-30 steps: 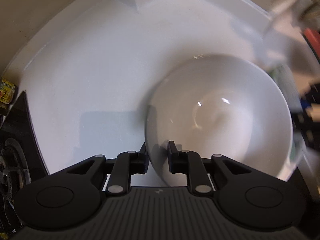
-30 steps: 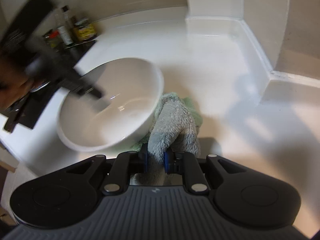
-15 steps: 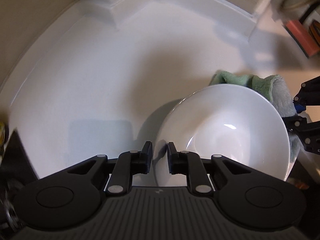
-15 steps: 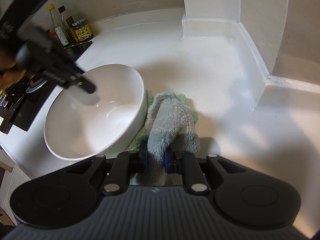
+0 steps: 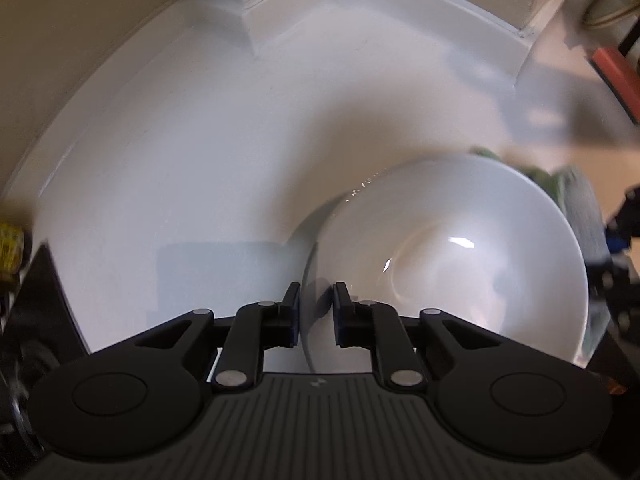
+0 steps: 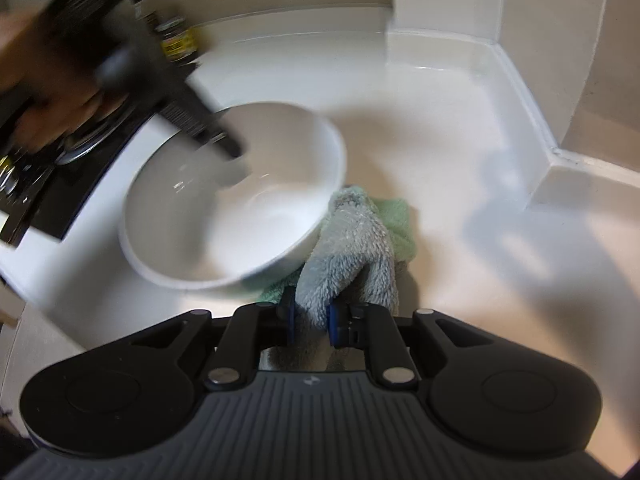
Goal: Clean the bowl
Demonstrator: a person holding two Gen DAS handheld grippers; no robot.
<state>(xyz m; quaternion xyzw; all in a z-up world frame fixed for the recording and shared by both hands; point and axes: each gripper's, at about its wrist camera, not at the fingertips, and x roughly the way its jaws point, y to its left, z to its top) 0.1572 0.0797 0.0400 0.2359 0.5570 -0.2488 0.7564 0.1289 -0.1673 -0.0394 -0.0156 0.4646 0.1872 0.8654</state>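
Observation:
A white bowl (image 5: 448, 264) is held tilted above the white counter; my left gripper (image 5: 316, 304) is shut on its near rim, one finger inside and one outside. In the right wrist view the bowl (image 6: 248, 216) sits left of centre, with the left gripper (image 6: 236, 152) blurred on its far rim. My right gripper (image 6: 310, 320) is shut on a fluffy grey-green cloth (image 6: 352, 240), which presses against the bowl's outer right side. The cloth (image 5: 576, 196) peeks out behind the bowl's far edge in the left wrist view.
The white counter (image 6: 460, 168) ends in a raised white backsplash and wall corner (image 5: 256, 16). A black stove (image 6: 52, 184) lies at the left, with sauce bottles and jars (image 6: 180, 40) behind it. A red object (image 5: 612, 72) stands at the far right.
The bowl has swung and tilted in my left gripper, which keeps its hold on the rim. The cloth stays against the bowl's outer side, and both views are motion-blurred now.

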